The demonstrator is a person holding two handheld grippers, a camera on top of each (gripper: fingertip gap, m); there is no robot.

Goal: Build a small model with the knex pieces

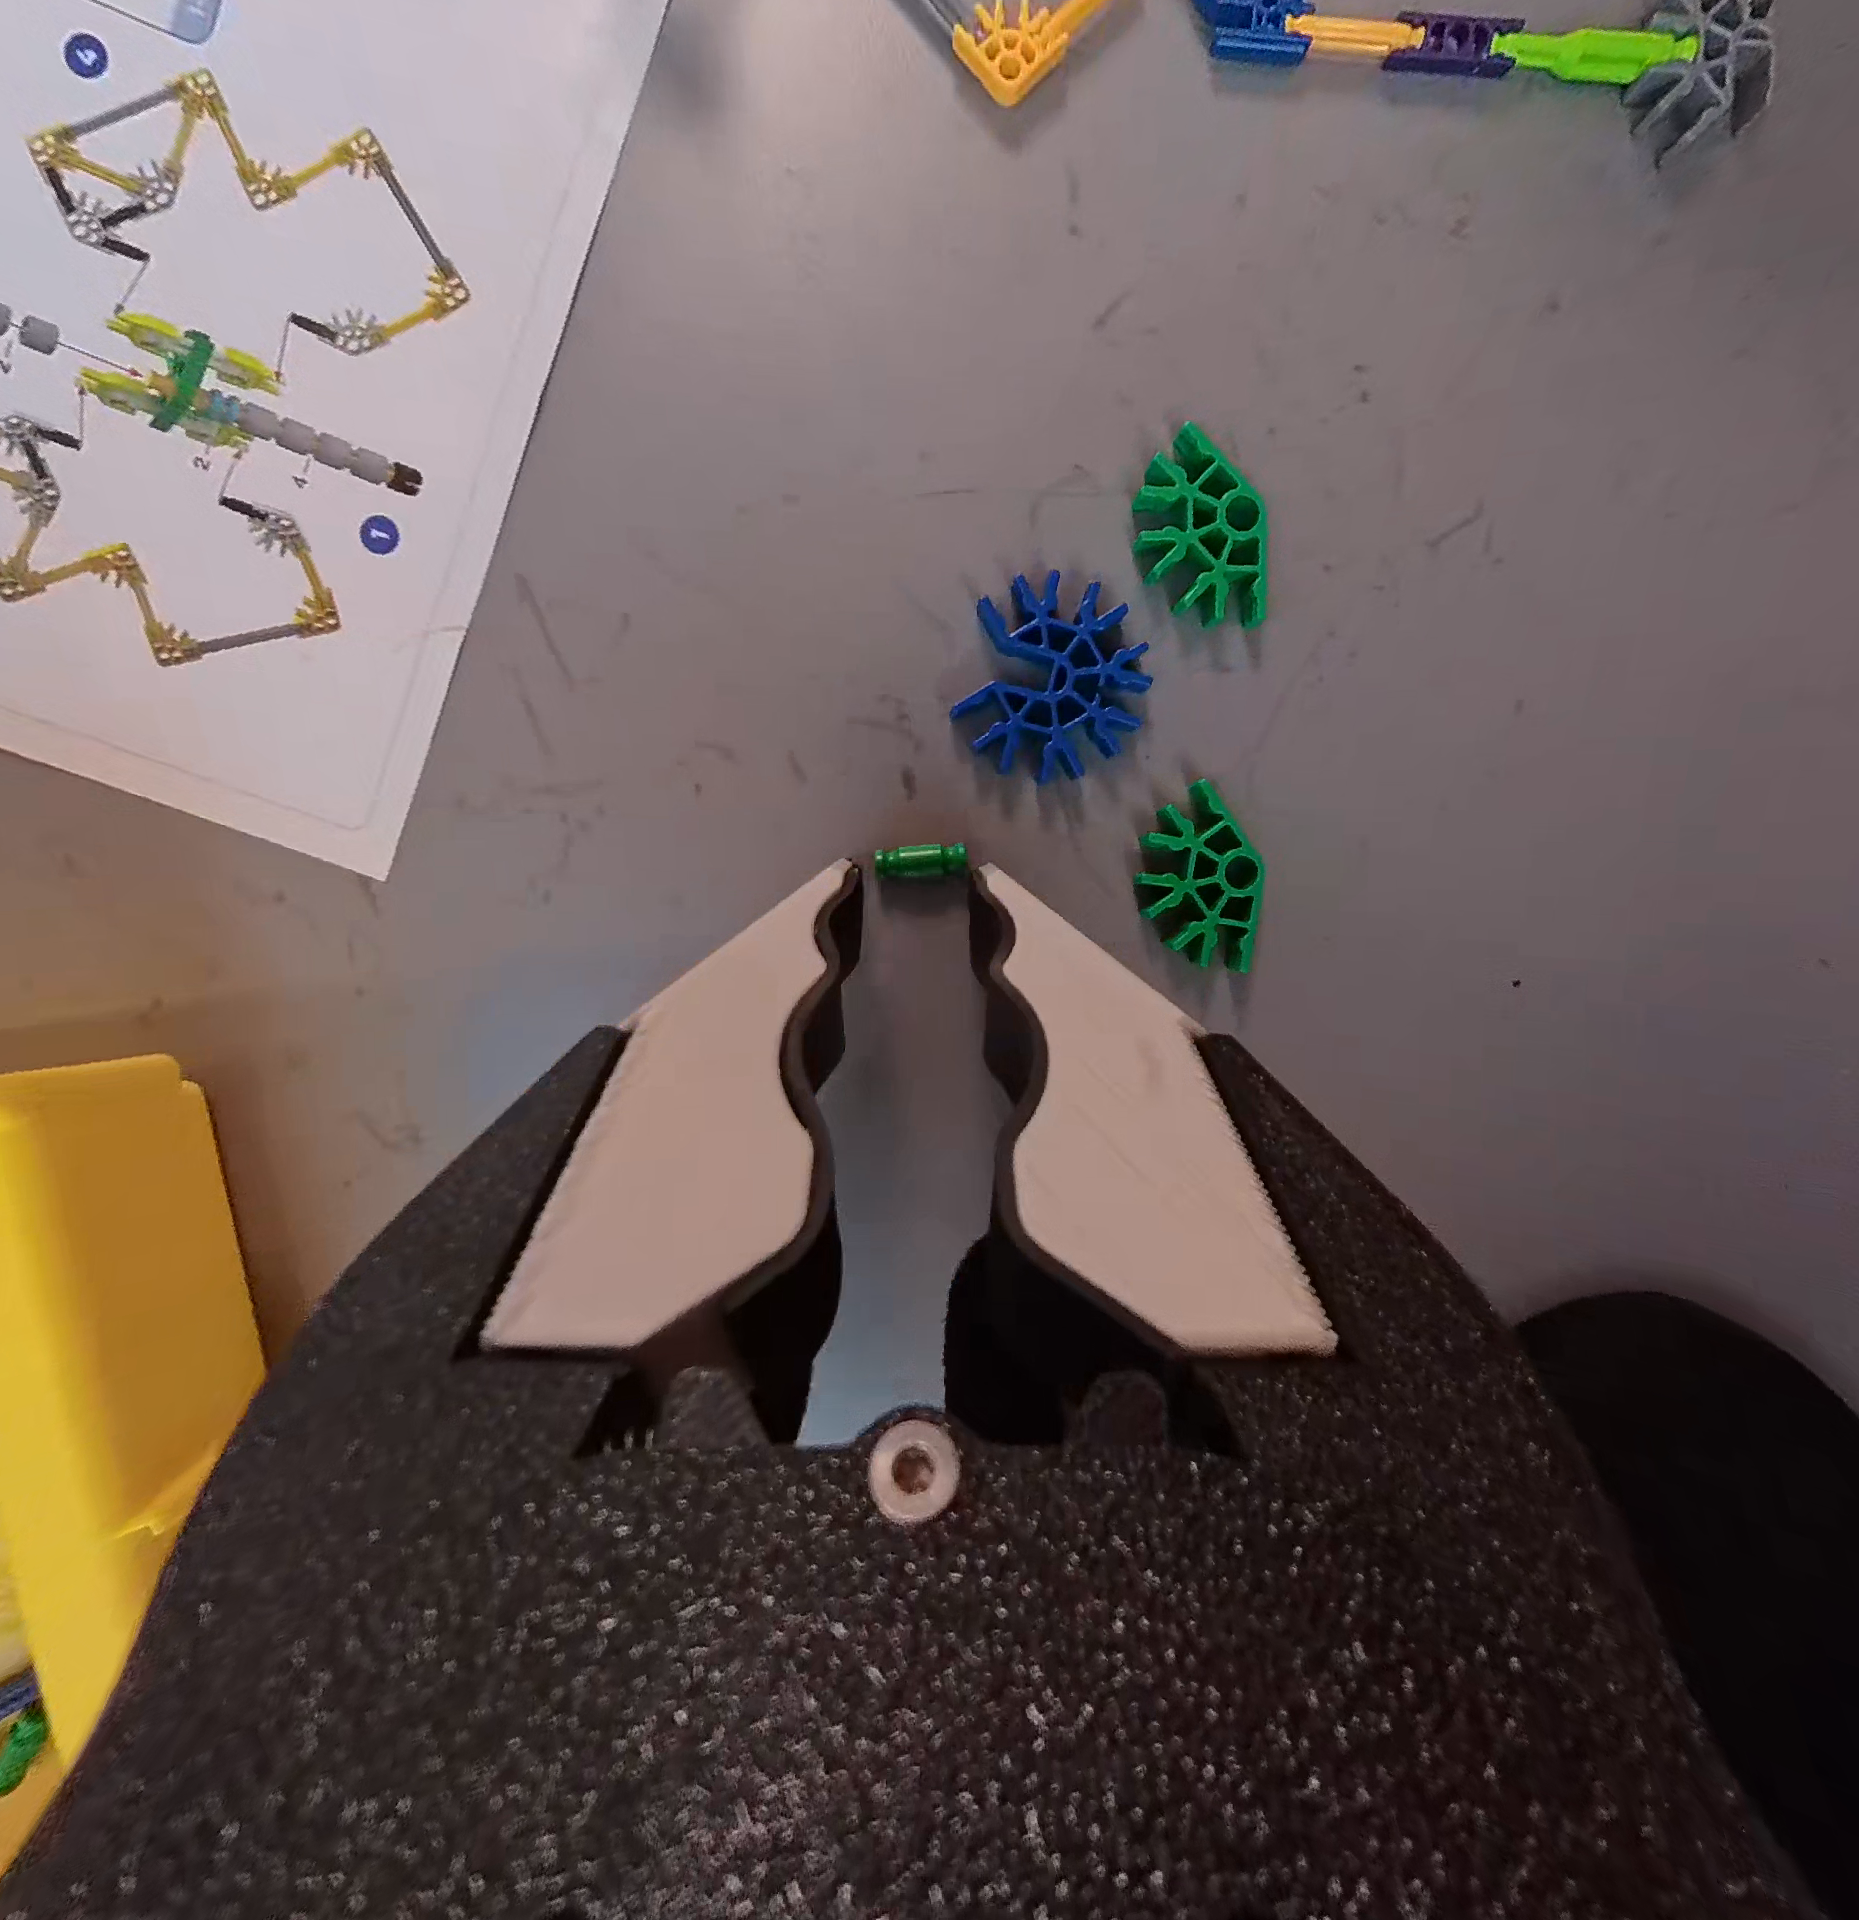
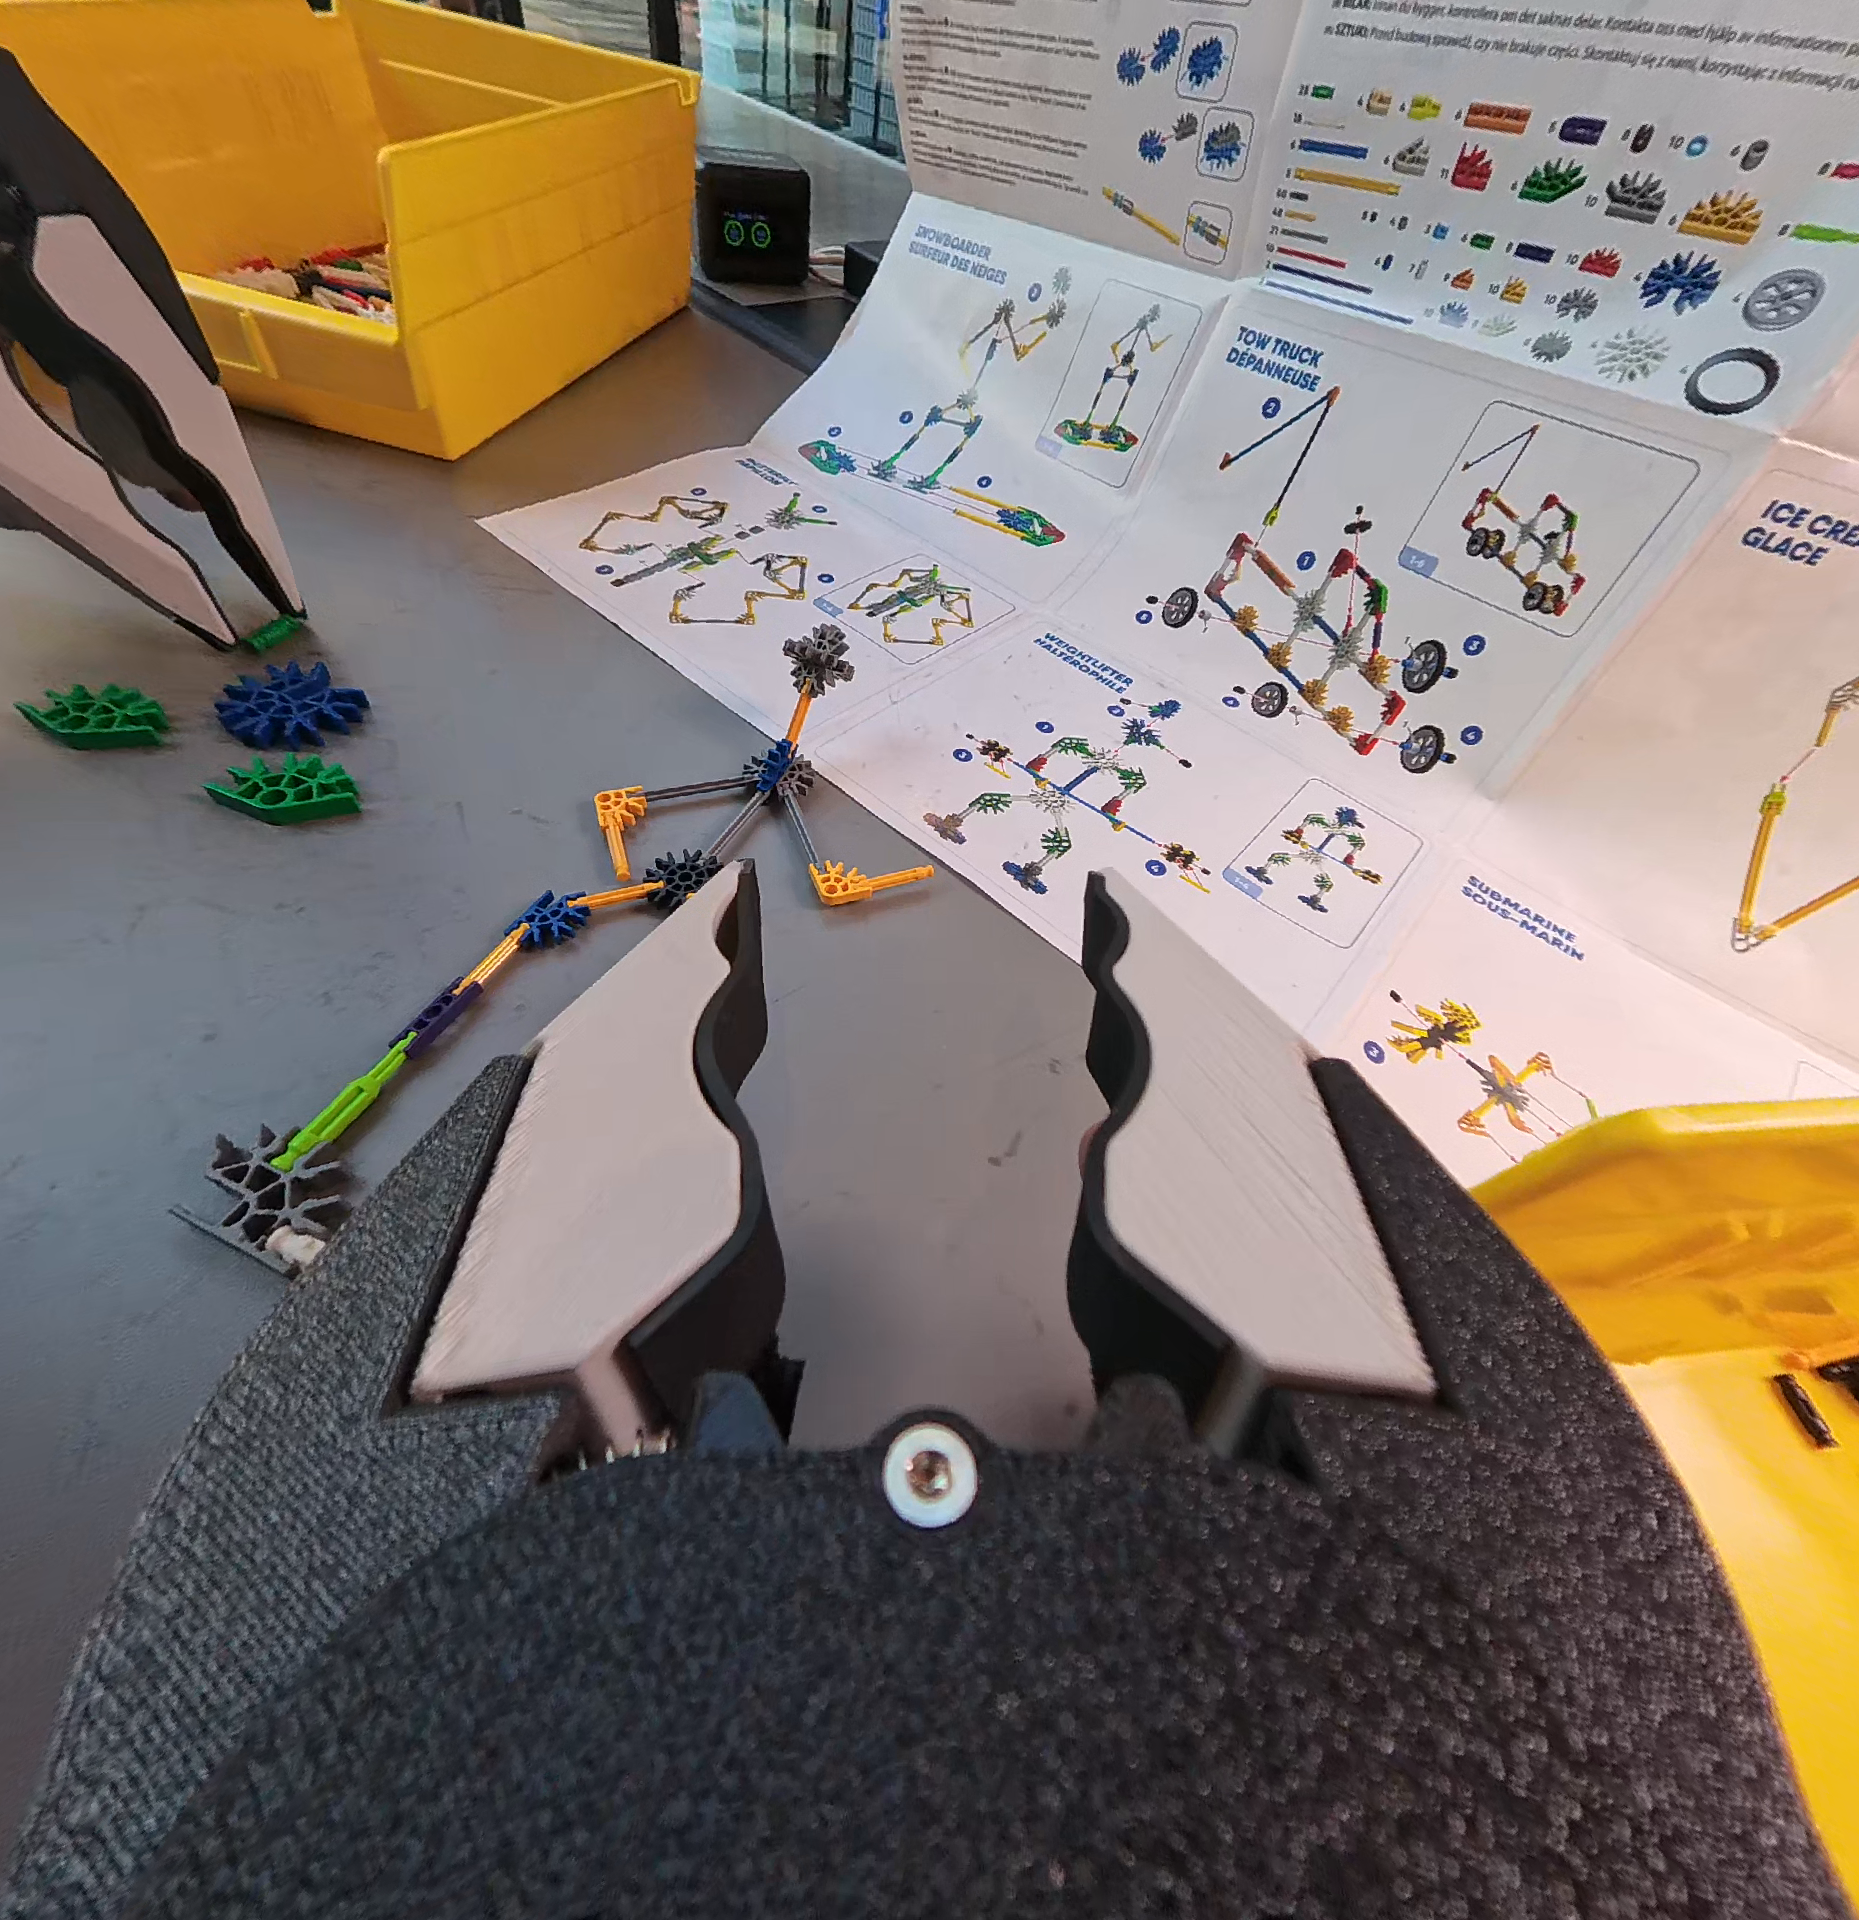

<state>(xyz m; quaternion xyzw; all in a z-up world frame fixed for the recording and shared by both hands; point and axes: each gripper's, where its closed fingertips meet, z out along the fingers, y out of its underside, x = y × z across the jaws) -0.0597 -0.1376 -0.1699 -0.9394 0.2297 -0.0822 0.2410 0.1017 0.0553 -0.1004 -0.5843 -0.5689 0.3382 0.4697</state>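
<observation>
My left gripper (image 1: 917,873) points down at the grey table, its tips closed on the two ends of a small green rod (image 1: 920,862). It also shows from the side in the right wrist view (image 2: 265,629), with the rod (image 2: 278,631) at its tips, low over the table. A blue snowflake connector (image 1: 1055,675) and two green fan connectors (image 1: 1205,525) (image 1: 1205,878) lie just beyond and to the right of it. My right gripper (image 2: 920,883) is open and empty, hovering near a partly built rod-and-connector assembly (image 2: 769,774).
A folded instruction sheet (image 2: 1320,520) covers the table's right and far side, and its corner shows in the left wrist view (image 1: 229,364). A yellow parts bin (image 2: 468,208) stands at the back left, another yellow bin (image 2: 1714,1226) at the near right. A small black device (image 2: 753,218) sits behind. The grippers' ends are close to 25 cm from one another. The blue snowflake connector (image 1: 1055,675) lies around 4 cm away from my left fingertips. It turns up in the right wrist view (image 2: 288,698) as well.
</observation>
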